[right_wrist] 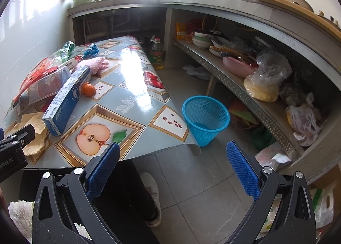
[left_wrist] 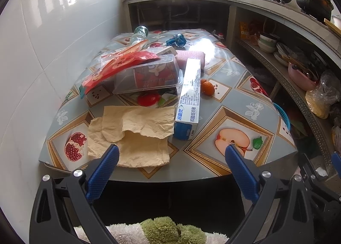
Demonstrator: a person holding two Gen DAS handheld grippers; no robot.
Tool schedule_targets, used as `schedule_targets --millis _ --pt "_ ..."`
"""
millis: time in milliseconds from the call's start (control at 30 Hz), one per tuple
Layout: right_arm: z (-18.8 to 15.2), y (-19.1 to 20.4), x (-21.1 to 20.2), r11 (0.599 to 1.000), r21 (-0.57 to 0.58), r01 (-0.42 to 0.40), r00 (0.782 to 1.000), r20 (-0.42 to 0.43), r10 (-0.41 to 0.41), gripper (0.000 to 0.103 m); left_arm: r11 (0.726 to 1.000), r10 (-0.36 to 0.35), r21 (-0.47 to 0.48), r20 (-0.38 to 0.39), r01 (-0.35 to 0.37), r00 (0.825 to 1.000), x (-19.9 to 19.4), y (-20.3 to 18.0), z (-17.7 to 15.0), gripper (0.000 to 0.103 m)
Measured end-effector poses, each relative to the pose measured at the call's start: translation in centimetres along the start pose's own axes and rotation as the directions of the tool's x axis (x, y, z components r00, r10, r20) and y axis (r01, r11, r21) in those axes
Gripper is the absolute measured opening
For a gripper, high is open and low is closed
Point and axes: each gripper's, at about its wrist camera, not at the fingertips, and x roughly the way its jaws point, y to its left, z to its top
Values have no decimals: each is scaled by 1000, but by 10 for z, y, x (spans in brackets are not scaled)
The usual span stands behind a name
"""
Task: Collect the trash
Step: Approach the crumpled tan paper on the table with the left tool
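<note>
1. Left wrist view: my left gripper (left_wrist: 171, 154) hangs over the near edge of the table (left_wrist: 213, 167), jaws spread wide and empty. Its left fingertip (left_wrist: 111, 154) sits above the near corner of the crumpled brown paper (left_wrist: 136, 135); contact cannot be confirmed.
2. Trash on the table: the brown paper nearest, the blue toothpaste box (left_wrist: 189, 99) just right of it and leaning on the clear plastic container (left_wrist: 147, 75), a red wrapper (left_wrist: 119, 62) draped on that container, an orange peel piece (left_wrist: 207, 87) right of the box, a blue crumpled wrapper (left_wrist: 176, 40) and a clear bottle (left_wrist: 139, 34) at the far end.
3. Right wrist view: my right gripper (right_wrist: 171, 154) is also wide open and empty, held past the table's near right corner, above the floor. The blue mesh basket (right_wrist: 205, 116) stands on the floor just right of the table.
4. Judgement: the step in hand is the first pick, the paper. I should lower the left jaws so one finger slides under the raised fold, close on a bunched part rather than a single flat layer, and lift clear before swinging right to the basket.
5. Risk: dragging the paper could nudge the toothpaste box, whose near end touches it.
</note>
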Motion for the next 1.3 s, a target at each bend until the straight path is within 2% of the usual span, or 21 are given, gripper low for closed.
schedule_targets --millis 1300 --pt "6 -1 -3 1000 4 1 1000 5 -1 96 1000 24 -15 -7 -25 1000 2 6 -1 97"
